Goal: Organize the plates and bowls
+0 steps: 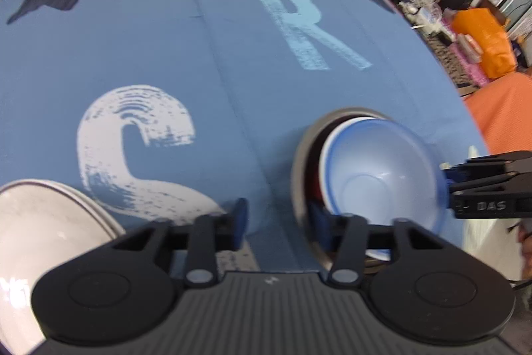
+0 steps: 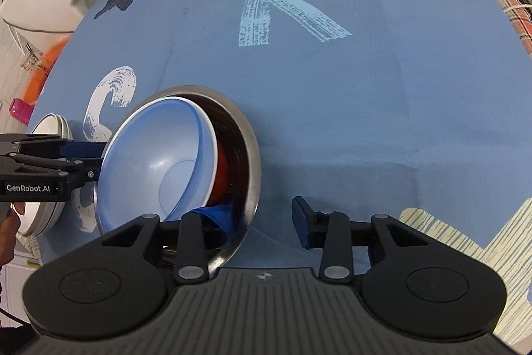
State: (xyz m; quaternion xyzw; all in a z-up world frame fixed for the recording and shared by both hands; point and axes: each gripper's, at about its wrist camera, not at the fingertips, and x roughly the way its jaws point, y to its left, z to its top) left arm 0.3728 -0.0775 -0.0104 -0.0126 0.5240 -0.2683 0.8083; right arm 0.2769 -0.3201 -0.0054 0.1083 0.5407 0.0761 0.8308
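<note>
Blue cloth with big letters covers the worktop (image 1: 232, 62), and a cluttered room shows past its far edge.

My left tool (image 1: 277, 223) is open. Its right finger sits at the near rim of the steel bowl (image 1: 299, 162); its left finger hangs over bare cloth. My right tool (image 2: 262, 223) is open too. Its left finger pokes inside the steel bowl, down by the tipped blue bowl (image 2: 159, 162), and its right finger is out over the cloth. Neither tool is gripping anything.

The blue bowl leans on its side inside the steel bowl, with a white bowl (image 1: 327, 152) and a red bowl (image 2: 221, 175) tucked behind it. I think I am trying to settle the blue bowl flat into the stack.

What could go wrong: the blue bowl is only leaning, so a bump from either finger could make it roll out onto the cloth. If I pinch just the steel rim, the whole stack may tip or slide, since the cloth looks smooth.

A stack of white plates (image 1: 43, 222) sits near my left side, close to the near edge, so I should not swing that way. The stack of bowls also sits near that edge. Straight ahead, around the big R, lies lots of open cloth for moving.
</note>
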